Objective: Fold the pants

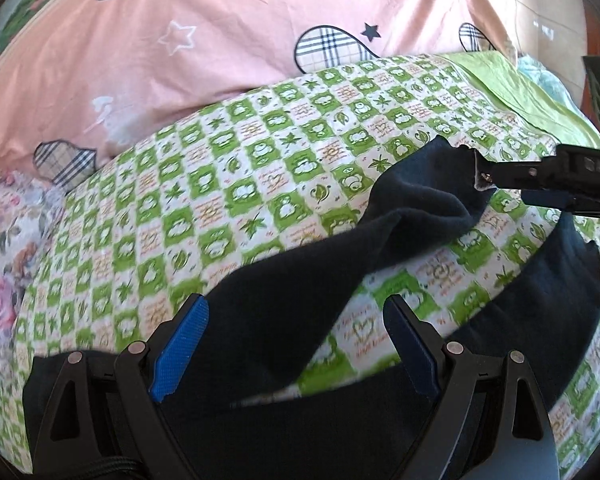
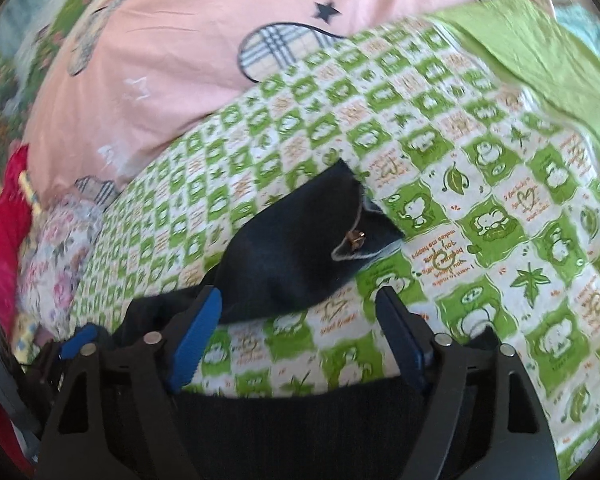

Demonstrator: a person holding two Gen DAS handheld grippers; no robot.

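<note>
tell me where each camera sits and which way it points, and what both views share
Left wrist: sits on the left claw, angled down over the dark pants on the green checked sheet; its own open jaws show, plus the right claw at the right edge.
Right wrist: sits on the right claw, angled down at the same bed; its own open jaws show.
Shared: the pants' corner with a small metal piece, the sheet, the pink quilt.
</note>
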